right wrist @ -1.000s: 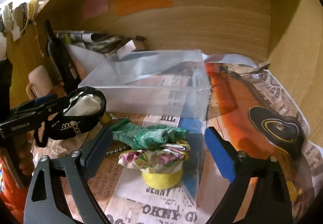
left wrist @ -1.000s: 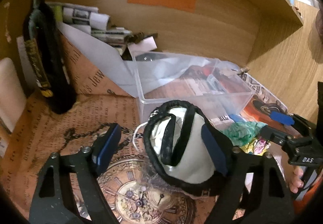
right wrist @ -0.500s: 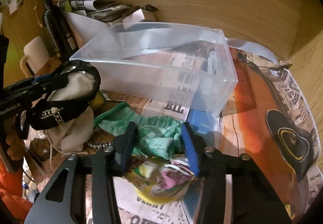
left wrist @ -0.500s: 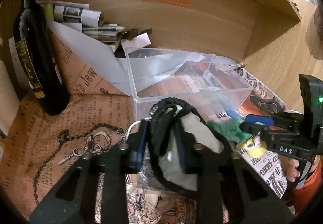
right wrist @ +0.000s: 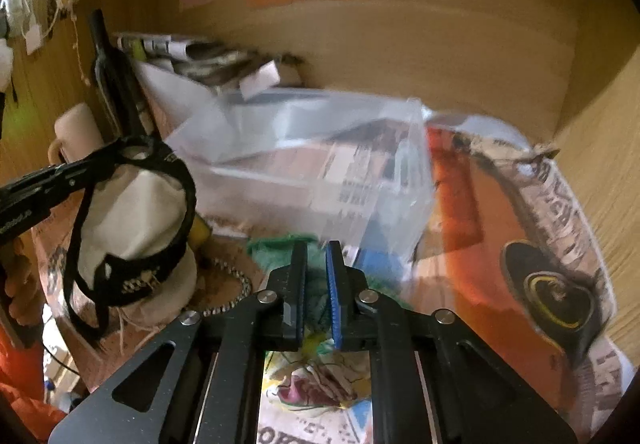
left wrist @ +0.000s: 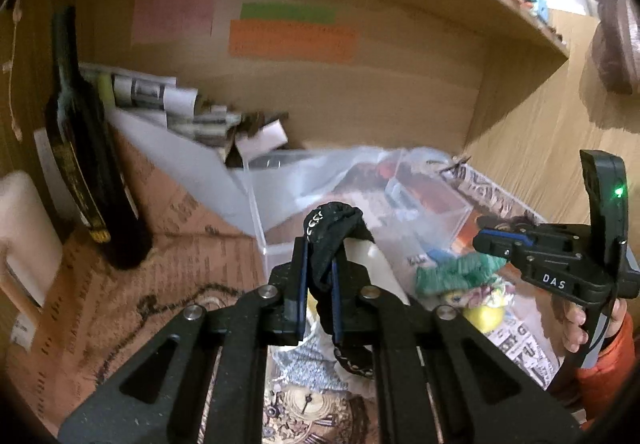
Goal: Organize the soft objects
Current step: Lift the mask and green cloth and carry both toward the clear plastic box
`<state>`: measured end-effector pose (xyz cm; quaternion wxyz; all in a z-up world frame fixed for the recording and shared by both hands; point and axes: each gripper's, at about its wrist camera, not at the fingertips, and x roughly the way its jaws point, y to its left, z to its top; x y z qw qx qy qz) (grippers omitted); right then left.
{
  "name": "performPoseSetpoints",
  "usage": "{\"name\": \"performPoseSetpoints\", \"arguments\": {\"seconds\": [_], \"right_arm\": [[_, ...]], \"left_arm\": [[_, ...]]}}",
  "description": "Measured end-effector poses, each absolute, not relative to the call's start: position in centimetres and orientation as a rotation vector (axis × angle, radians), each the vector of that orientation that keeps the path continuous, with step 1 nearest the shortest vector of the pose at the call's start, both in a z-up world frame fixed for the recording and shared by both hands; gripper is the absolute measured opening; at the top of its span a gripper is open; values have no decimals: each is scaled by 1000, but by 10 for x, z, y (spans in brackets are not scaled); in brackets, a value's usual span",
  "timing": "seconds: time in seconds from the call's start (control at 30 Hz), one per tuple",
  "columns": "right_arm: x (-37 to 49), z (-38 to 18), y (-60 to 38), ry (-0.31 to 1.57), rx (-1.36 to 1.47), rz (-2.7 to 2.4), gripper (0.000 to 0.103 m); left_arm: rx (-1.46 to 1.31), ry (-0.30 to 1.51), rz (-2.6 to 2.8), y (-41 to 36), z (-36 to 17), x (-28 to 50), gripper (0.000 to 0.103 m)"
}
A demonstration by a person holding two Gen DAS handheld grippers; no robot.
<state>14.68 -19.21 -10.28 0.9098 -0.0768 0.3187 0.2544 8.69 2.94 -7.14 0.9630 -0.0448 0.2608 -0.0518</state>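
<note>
My left gripper (left wrist: 319, 264) is shut on the black rim of a cream and black cap (left wrist: 332, 232) and holds it lifted in front of the clear plastic box (left wrist: 360, 187). In the right wrist view the cap (right wrist: 132, 228) hangs from that gripper (right wrist: 120, 155) at the left. My right gripper (right wrist: 317, 276) is shut on a green knitted cloth (right wrist: 272, 246), lifted over a floral cloth (right wrist: 316, 384). In the left wrist view the green cloth (left wrist: 456, 272) hangs from the right gripper (left wrist: 492, 244), with the floral cloth and a yellow object (left wrist: 484, 314) under it.
A dark bottle (left wrist: 88, 171) stands at the left wall beside a cream mug (right wrist: 76, 131). Rolled newspapers (left wrist: 160, 95) lie at the back. A cord or chain (left wrist: 168, 304) lies on the printed paper. Wooden walls close the back and right.
Both grippers have closed from open, the left on the cap's rim and the right on the green cloth. Both cloth items have been lifted off the paper.
</note>
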Motion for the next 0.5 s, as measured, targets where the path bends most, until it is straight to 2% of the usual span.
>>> {"name": "performPoseSetpoints", "arguments": {"seconds": [0.13,0.2,0.27,0.5], "right_arm": [[149,-101,-193,678,-168,535,13],[153,-104,-191,713,-172,541,29],[153,-108,-188,719,-190,544,53],[163,-129,-179,800,-266,536,54]], "left_arm": [[-74,480,-94,28,-55,86,9],[-74,462,-87,30,-49,87,9],[-76,445,-81,32,-44,87,9],[-84,417,-80,36,-34,88,9]]}}
